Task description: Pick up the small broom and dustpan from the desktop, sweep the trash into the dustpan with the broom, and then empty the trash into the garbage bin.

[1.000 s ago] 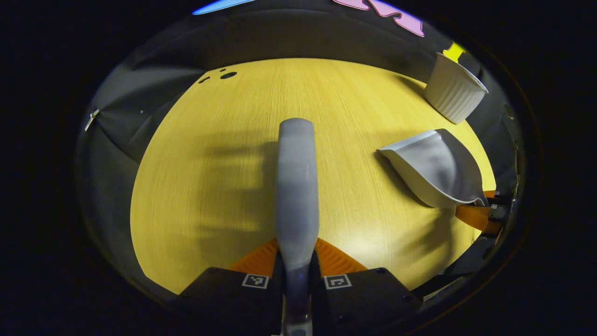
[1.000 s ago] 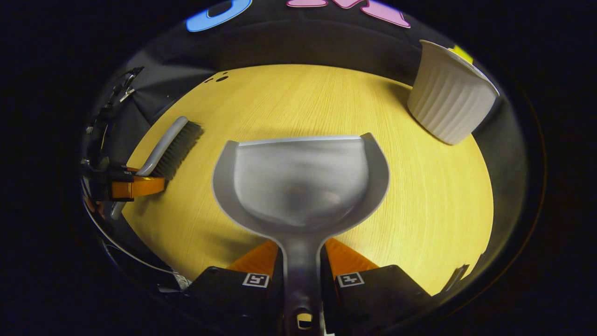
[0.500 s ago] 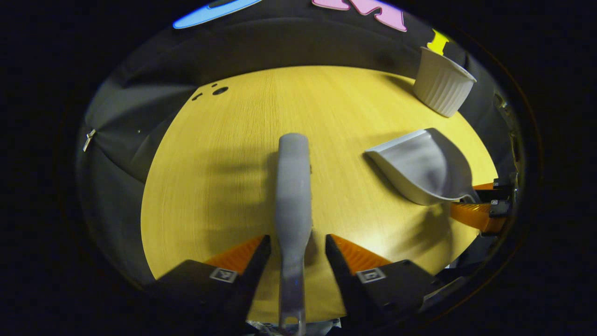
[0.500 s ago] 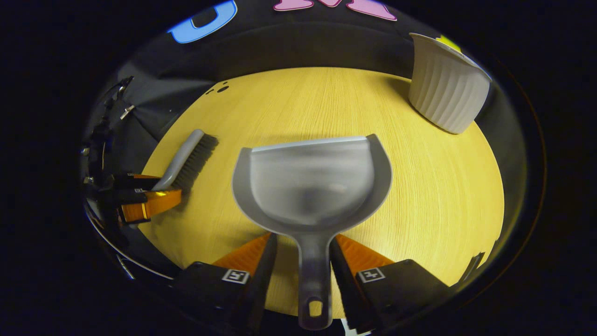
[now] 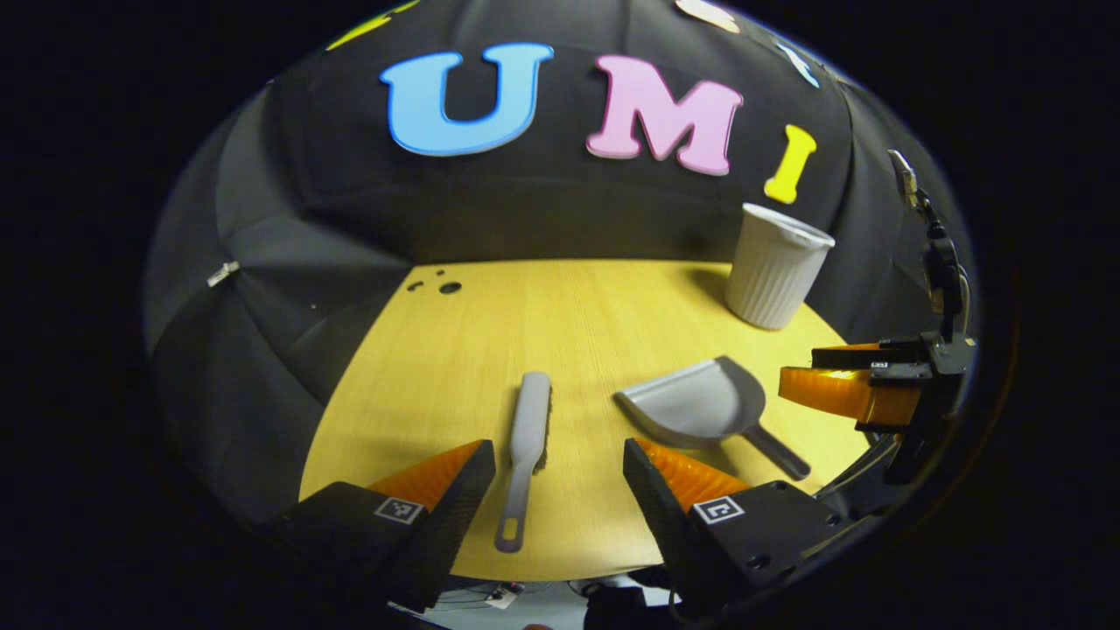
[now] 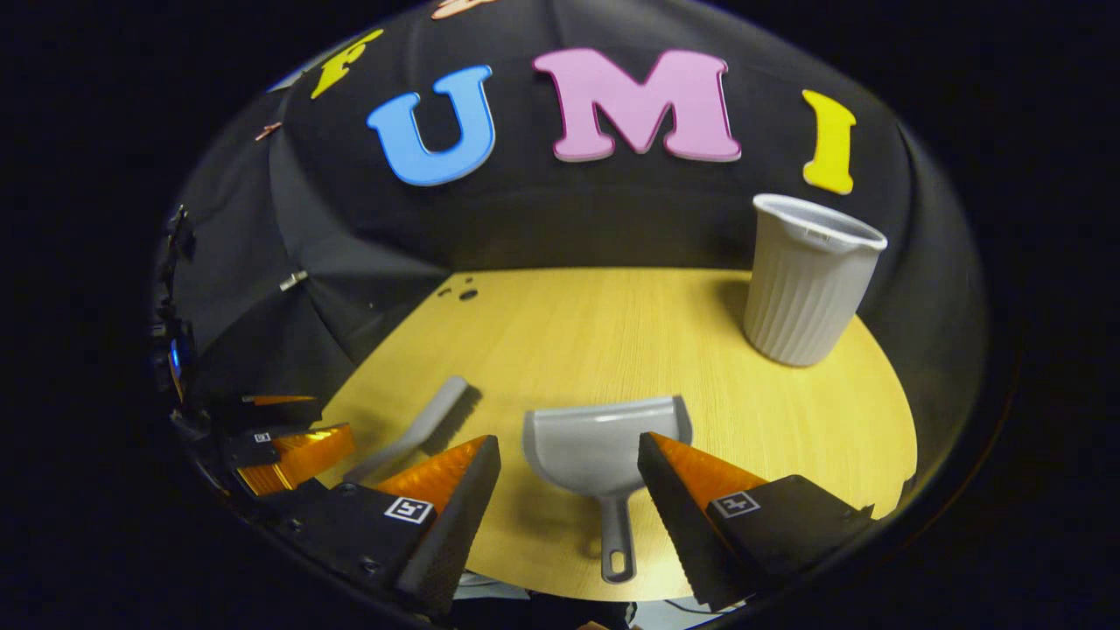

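The small broom [image 5: 529, 433] lies flat on the tabletop [image 5: 490, 341], its handle end pointing back between the spread fingers of the left gripper [image 5: 558, 464], which hangs above without touching it. Just beside it on the right lies the dustpan [image 6: 604, 446], mouth toward the far wall, its handle running back between the wide-open fingers of the right gripper [image 6: 569, 462], also clear of it. The ribbed white garbage bin [image 6: 809, 280] stands upright at the far right corner.
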`<state>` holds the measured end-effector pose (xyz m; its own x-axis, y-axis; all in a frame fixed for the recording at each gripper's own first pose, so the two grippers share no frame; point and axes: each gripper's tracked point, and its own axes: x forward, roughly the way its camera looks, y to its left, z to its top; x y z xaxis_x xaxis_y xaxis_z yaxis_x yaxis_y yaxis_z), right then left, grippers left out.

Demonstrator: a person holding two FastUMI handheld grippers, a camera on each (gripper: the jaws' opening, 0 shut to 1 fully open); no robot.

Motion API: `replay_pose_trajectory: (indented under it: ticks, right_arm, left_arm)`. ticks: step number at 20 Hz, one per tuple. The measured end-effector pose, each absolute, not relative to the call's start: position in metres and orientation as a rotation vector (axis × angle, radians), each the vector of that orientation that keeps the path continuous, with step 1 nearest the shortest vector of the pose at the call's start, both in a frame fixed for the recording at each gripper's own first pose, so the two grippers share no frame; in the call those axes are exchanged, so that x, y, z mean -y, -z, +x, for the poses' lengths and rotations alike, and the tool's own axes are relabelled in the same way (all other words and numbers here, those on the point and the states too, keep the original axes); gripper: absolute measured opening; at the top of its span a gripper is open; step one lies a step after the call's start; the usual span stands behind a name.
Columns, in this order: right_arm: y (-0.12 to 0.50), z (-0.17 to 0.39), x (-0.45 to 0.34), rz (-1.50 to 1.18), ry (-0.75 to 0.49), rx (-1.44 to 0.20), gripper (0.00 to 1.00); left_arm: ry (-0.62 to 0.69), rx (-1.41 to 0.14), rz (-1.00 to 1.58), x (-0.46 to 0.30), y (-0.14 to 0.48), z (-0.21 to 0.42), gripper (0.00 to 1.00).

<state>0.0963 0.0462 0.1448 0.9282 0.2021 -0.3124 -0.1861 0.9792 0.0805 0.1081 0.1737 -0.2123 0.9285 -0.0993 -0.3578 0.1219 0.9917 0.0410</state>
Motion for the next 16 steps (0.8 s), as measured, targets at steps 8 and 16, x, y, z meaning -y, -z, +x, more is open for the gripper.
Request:
replay_pose_trajectory:
  ticks: [8, 16]
  right_arm:
    - [-0.222, 0.045, -0.057, -0.048, -0.191, -0.002, 0.98]
    - [-0.203, 0.020, -0.061, -0.023, -0.184, -0.043, 0.99]
  left_arm:
    - [-0.009, -0.042, 0.062, -0.188, 0.138, 0.059, 0.96]
    - [0.075, -0.028, 0.072, -0.164, 0.136, 0.054, 0.96]
